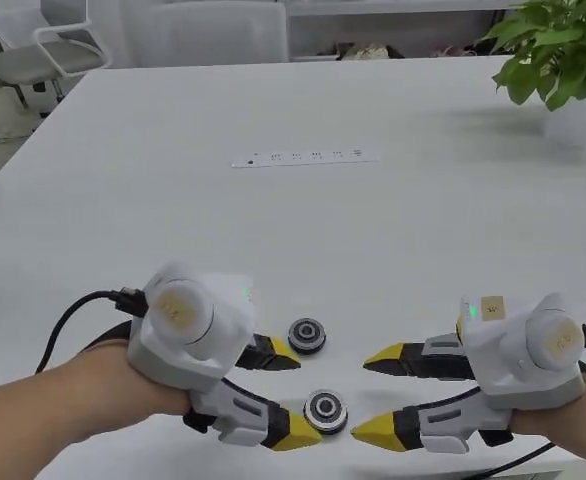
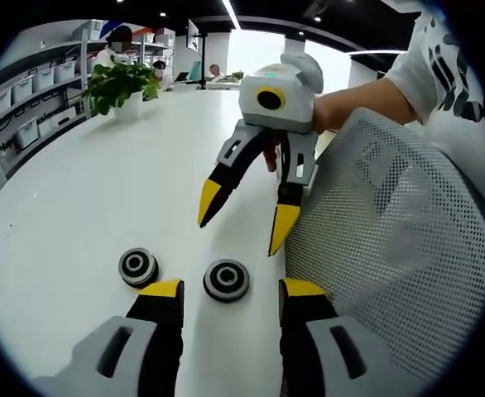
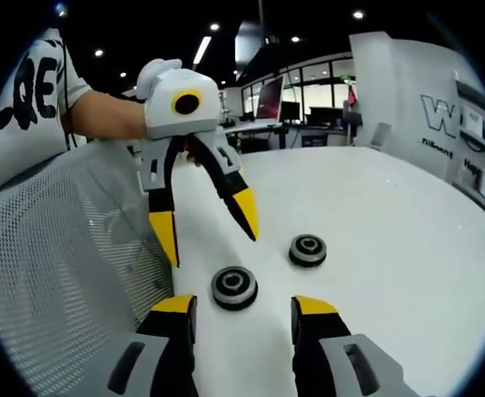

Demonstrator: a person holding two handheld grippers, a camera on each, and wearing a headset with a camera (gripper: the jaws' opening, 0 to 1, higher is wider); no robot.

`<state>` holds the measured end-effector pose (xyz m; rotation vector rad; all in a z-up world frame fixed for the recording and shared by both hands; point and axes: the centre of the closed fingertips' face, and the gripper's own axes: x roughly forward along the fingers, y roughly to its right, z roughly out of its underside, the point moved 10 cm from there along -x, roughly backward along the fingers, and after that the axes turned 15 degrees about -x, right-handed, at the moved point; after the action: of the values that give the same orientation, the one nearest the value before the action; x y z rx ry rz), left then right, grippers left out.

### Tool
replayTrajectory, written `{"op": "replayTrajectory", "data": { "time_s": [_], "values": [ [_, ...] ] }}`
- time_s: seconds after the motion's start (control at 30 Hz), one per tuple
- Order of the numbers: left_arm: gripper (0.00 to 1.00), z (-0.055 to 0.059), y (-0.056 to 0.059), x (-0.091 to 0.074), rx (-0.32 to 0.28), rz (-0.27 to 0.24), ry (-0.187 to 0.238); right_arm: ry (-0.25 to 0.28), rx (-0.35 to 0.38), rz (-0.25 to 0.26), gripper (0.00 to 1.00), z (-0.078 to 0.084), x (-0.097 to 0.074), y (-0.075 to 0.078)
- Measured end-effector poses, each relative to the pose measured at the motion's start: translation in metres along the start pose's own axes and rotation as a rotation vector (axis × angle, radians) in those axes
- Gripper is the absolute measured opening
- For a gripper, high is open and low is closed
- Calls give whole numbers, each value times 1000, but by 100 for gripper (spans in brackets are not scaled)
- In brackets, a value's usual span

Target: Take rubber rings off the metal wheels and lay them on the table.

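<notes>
**Both grippers open, tips facing across the near wheel**

Hard to make out: the rubber rings can't be told apart from the wheels. Each wheel reads as a dark outer band round a shiny metal hub with a dark centre. In the head view the lower jaw tip of the left gripper (image 1: 295, 392) sits right at the rim of the near wheel (image 1: 325, 408); contact cannot be told. The right gripper (image 1: 367, 394) has its body cut off at the frame's lower right. A mesh chair back (image 2: 391, 248) hides the table edge in both gripper views.

Both wheels lie flat on the white table (image 1: 423, 230), close to the person's side. The far wheel (image 1: 306, 335) is just beyond the near one, and they are apart.

Left gripper jaws are spread, nothing held. Right gripper jaws are spread, nothing held. The near wheel sits between the two pairs of tips, just ahead of each gripper's gap and roughly centred in both gripper views. The far wheel lies outside both gaps, just beside the left gripper's upper jaw tip in the head view.
</notes>
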<state>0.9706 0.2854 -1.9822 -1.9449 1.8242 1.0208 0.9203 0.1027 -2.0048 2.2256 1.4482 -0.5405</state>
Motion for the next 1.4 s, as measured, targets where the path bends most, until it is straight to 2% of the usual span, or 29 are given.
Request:
{"op": "replayTrajectory", "data": {
  "time_s": [0.3,0.53,0.7,0.73,0.8,0.9,1.03,1.4],
  "values": [
    [32,0,3,13,-11,33,-14,-6,10,-4,43,3,0,-2],
    [26,-1,1,20,-37,34,-15,-14,15,-6,43,6,0,-4],
    [21,3,1,24,-29,24,-33,-18,19,-8,43,8,0,-5],
    [21,2,1,24,-19,27,-15,-19,20,-8,43,9,0,-5],
    [19,2,1,23,-35,22,-17,-20,21,-9,43,10,0,-5],
    [15,3,-1,24,-18,9,-5,-21,23,-8,43,11,0,-5],
    [11,4,-2,24,-30,-2,3,-22,24,-11,43,11,0,-4],
    [9,7,3,23,72,-39,5,-27,23,-24,42,12,4,-2]
  ]
}}
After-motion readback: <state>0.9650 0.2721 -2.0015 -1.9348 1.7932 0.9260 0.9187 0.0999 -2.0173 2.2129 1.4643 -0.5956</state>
